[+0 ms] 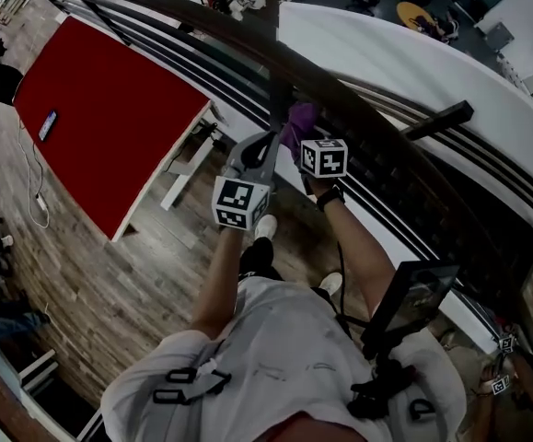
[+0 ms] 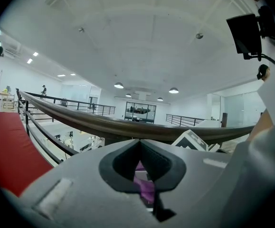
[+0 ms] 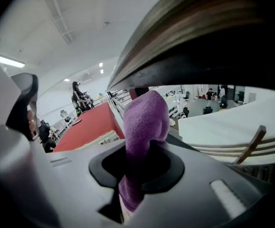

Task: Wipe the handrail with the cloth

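Right gripper [image 3: 138, 171]: jaws closed tight on a purple fleece cloth [image 3: 144, 122]. Cloth bunched into a thick roll, standing up out of the jaw seam, a short end hanging out below. Top of the roll right at the underside of the dark curved wooden handrail [image 3: 199, 37]; touching or just short of it, hard to tell in the shadow under the rail.

Left gripper [image 2: 139, 161]: jaws drawn together, dark pads meeting along a thin upright seam. Strip of the same purple cloth [image 2: 145, 189] showing in the lower part of that seam, apparently pinched there, though only a sliver visible. Handrail [image 2: 104, 127] across the view just above the jaws, not touched by them. White-and-black marker cube [image 2: 190, 140] of the right gripper just beside, to the right.

Head view: both grippers side by side and close together under the handrail [image 1: 202, 21], tips pointed up at it. Left gripper [image 1: 268, 145] just left of the right gripper [image 1: 294, 144]. Cloth [image 1: 300, 118] as a purple lump between the tips and the rail.

Large red rectangular surface [image 1: 100, 109] on the wooden floor to the left.
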Demonstrator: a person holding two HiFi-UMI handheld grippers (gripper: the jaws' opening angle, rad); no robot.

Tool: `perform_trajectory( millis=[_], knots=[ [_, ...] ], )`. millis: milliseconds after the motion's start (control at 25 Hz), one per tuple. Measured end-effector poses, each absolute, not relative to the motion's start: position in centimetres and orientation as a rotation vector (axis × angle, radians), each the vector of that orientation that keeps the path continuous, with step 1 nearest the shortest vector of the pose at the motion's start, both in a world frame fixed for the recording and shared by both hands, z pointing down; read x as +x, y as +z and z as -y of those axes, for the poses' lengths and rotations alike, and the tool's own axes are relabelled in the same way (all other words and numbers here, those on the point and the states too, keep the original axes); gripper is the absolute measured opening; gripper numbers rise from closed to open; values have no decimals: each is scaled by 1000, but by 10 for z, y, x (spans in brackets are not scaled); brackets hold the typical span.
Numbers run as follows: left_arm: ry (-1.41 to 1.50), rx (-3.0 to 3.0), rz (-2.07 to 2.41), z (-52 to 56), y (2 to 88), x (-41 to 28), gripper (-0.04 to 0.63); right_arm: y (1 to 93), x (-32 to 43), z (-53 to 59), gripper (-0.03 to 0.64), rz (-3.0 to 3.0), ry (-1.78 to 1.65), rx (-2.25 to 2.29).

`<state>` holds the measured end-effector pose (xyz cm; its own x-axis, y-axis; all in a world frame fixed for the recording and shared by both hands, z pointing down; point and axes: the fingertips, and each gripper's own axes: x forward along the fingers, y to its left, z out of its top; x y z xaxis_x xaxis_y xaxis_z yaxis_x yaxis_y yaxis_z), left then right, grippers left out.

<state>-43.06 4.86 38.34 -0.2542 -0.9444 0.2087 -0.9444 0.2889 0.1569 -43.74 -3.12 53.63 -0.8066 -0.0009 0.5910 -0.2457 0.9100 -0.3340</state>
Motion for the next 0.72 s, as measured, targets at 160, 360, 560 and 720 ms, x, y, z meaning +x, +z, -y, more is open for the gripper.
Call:
perform_trajectory(
  millis=[160,360,560,720],
  knots=[
    [12,1747,2286,-47,383,-444,-2,548,-461,46,69,2421,592,250],
    [44,1731,2271,-51,389,-455,-2,562,-486,62,69,2389,714,334],
    [57,1710,2259,-63,396,-456,-2,578,-486,85,69,2330,717,468],
    [64,1706,2256,-69,407,-449,-2,596,-470,90,67,2259,690,519]
  ],
)
